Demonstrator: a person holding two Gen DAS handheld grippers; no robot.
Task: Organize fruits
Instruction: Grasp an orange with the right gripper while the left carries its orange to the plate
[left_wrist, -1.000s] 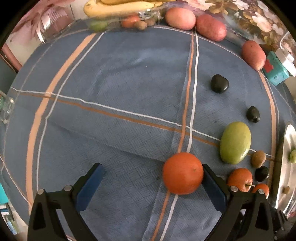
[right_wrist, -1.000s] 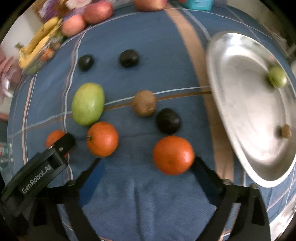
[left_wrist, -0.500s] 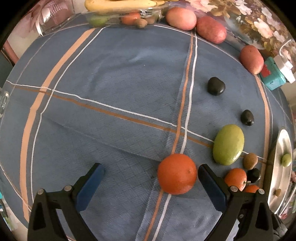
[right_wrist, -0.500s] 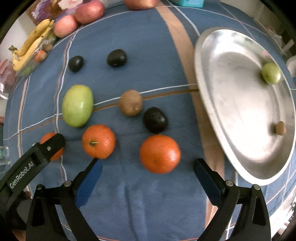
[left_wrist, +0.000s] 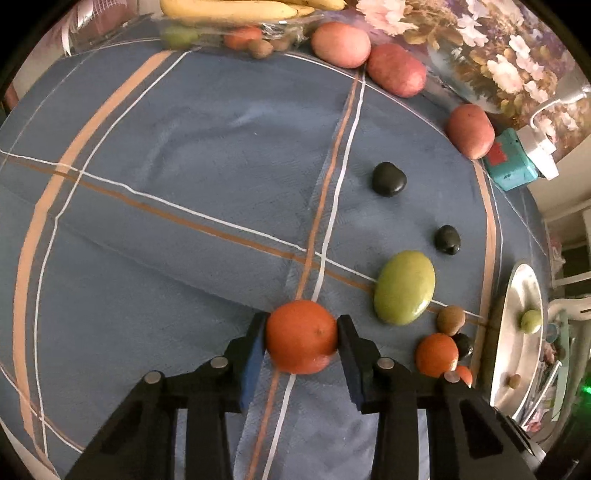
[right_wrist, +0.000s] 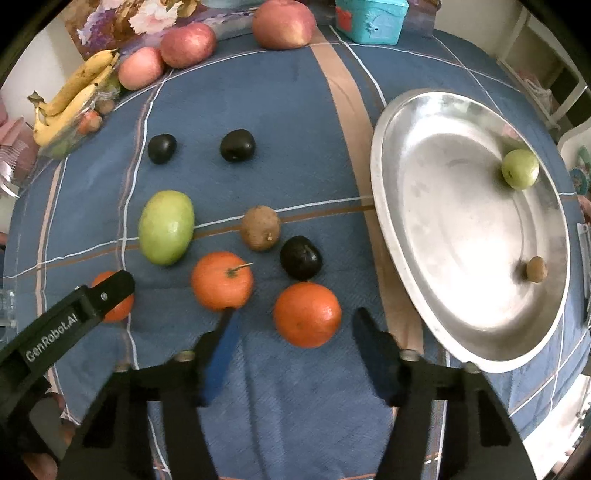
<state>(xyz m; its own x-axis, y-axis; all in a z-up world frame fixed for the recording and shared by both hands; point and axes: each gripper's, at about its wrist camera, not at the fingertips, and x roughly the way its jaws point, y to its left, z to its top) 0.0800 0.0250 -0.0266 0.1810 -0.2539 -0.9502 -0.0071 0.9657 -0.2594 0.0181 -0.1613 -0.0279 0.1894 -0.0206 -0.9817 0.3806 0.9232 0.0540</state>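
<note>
Now left hand-held gripper (left_wrist: 301, 338) pinches an orange (left_wrist: 300, 335) on the tabletop (left_wrist: 184, 184); round skin may slip out. Right hand-held gripper (right_wrist: 293, 334) gapes around another orange (right_wrist: 306, 314), could nudge stemmed orange (right_wrist: 221, 279).

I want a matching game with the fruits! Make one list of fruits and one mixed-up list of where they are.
Fruits:
1. orange with a stem
2. small green fruit
3. bananas
4. orange in the left gripper

Places:
A. at the far edge of the table, beside the apples
B. squeezed between two fingers
C. on the cloth, next to the green mango
D. in the silver tray

Pairs: 1-C, 2-D, 3-A, 4-B
</note>
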